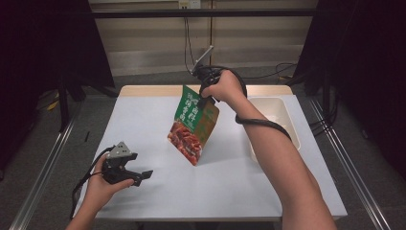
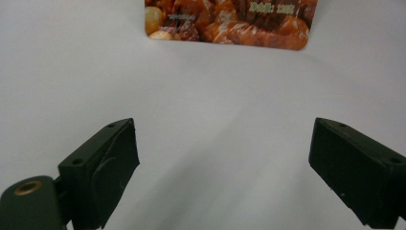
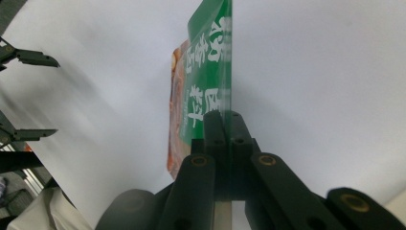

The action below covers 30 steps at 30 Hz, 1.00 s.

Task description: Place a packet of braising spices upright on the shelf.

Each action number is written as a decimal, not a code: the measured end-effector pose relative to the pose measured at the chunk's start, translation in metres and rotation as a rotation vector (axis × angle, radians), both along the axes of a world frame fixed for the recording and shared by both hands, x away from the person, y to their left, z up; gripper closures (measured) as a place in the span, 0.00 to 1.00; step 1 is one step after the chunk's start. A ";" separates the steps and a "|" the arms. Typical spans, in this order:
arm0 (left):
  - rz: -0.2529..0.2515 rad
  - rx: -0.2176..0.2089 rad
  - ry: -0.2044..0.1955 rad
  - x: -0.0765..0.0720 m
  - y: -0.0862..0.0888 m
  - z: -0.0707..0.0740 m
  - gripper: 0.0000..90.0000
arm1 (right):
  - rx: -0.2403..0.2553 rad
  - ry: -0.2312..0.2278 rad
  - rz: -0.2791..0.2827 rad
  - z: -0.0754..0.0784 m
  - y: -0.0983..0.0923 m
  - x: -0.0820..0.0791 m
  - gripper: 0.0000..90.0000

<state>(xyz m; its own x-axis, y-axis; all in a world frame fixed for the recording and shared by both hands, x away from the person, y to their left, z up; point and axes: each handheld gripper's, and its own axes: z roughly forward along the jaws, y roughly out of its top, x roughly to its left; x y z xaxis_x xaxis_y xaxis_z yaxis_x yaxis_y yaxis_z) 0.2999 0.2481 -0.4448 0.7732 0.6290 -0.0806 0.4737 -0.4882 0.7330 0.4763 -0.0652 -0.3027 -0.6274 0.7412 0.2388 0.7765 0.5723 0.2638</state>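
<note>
On the table: we see a white table top (image 1: pixel 143 124) with 2 hand-held grippers over it, a food pouch lifted above its middle and a white bin at its right side.
Pouch: we see the food pouch (image 1: pixel 193 124), green at the top with white characters and a picture of a brown meat dish below; it hangs tilted in the air over the middle of the table, its lower corner pointing down toward the table top.
Right gripper: we see the right gripper (image 1: pixel 207 99) at the far middle of the table, its jaws pressed together on the pouch's upper green edge; in the right gripper view the pouch (image 3: pixel 210 81) runs edge-on straight away from the 2 closed jaws.
Left gripper: we see the left gripper (image 1: pixel 141 176) low over the near left part of the table, jaws spread wide with nothing between them; in the left gripper view the pouch's lower edge (image 2: pixel 230 24) shows well ahead of the jaws.
Bin: we see the white bin (image 1: pixel 287 122) on the table's right side, just beyond the right forearm; we cannot tell what lies in it.
Hands: we see the left hand (image 1: pixel 103 184) wrapped around the left gripper's body and the right hand (image 1: pixel 224 88) around the right one.
</note>
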 end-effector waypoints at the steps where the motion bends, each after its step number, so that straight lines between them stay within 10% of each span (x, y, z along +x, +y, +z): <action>1: 0.010 0.003 -0.005 -0.001 -0.001 0.000 0.11 | -0.007 0.001 -0.002 0.003 0.001 -0.001 1.00; 17: 0.010 0.012 -0.019 0.000 0.002 0.003 0.10 | -0.143 -0.038 0.091 0.047 0.005 -0.015 1.00; 30: 0.013 -0.012 0.002 0.000 0.001 0.002 0.08 | -0.140 -0.046 0.082 0.059 -0.021 -0.017 1.00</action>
<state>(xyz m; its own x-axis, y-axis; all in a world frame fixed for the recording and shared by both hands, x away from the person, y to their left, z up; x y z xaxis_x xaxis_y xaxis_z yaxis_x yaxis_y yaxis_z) 0.3003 0.2491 -0.4429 0.7645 0.6383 -0.0897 0.4817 -0.4734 0.7375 0.4591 -0.0857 -0.2440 -0.6952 0.7109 0.1066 0.7145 0.6672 0.2108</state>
